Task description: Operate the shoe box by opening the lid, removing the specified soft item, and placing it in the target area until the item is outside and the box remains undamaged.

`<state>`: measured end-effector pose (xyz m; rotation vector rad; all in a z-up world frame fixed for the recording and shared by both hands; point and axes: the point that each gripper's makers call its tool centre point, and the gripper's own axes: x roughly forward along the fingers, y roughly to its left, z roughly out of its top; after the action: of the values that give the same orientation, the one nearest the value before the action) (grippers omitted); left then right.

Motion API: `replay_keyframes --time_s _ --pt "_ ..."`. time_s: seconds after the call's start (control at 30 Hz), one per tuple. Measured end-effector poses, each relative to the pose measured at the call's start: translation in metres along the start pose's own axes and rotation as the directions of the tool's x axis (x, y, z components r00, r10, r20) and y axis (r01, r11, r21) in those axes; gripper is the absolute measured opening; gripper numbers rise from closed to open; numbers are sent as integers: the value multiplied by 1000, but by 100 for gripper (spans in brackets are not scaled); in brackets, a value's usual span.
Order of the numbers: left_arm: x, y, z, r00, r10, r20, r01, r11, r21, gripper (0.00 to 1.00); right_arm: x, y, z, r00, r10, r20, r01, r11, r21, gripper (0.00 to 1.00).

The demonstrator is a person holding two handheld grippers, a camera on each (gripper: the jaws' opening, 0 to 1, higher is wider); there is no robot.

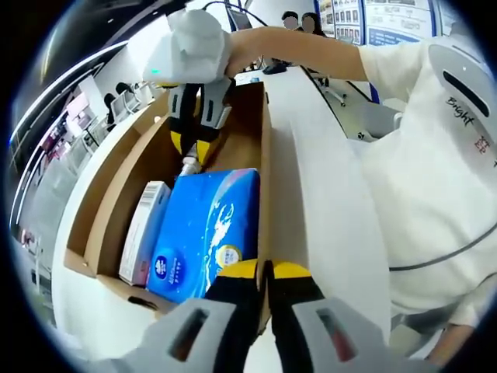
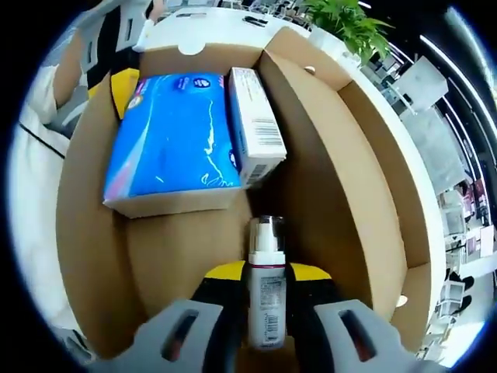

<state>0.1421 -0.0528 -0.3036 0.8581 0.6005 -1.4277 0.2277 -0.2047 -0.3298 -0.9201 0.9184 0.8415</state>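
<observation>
Right gripper [image 2: 264, 311] clenched on small pump bottle [image 2: 265, 291]; blue tissue pack [image 2: 175, 140] lies far-left beyond it, long axis running away; left gripper [image 1: 265, 284] clamped on shoe box wall [image 1: 265, 155]

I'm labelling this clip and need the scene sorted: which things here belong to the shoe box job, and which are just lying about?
Job:
- shoe box, lid open
- blue soft tissue pack, probably the soft item, inside the box
- right gripper, closed on a small pump bottle
- left gripper, jaws together at the box wall

Lying about:
- small white carton beside the pack
- white table
</observation>
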Motion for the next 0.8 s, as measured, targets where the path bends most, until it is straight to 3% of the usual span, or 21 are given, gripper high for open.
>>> replay_keyframes --time_s 0.07,0.17,0.23,0.5,0.6,0.63,0.7,0.8 --pt "0 0 0 1000 0 0 0 1000 0 3 -1 -2 1 1000 -3 5 3 1000 5 19" --pt "0 0 0 1000 1 1 -1 1000 1 3 -5 -4 16 996 33 85 -35 999 24 23" --pt "0 0 0 1000 2 0 -2 1000 1 3 -5 -2 19 995 57 84 -60 998 37 25" --pt "0 1 0 1000 3 5 -3 1000 2 3 12 3 19 996 89 10 -89 996 28 22" --pt "0 1 0 1000 1 4 -1 1000 2 3 14 5 19 994 101 -43 -101 995 -11 22" --pt "0 1 0 1000 1 4 -1 1000 2 3 14 8 20 991 122 -57 -125 990 -68 23" --pt "0 1 0 1000 2 5 -2 1000 3 3 16 13 24 985 151 -84 -159 983 -92 25" --pt "0 1 0 1000 4 11 -4 1000 3 3 21 13 20 977 150 -151 -172 974 -146 26"
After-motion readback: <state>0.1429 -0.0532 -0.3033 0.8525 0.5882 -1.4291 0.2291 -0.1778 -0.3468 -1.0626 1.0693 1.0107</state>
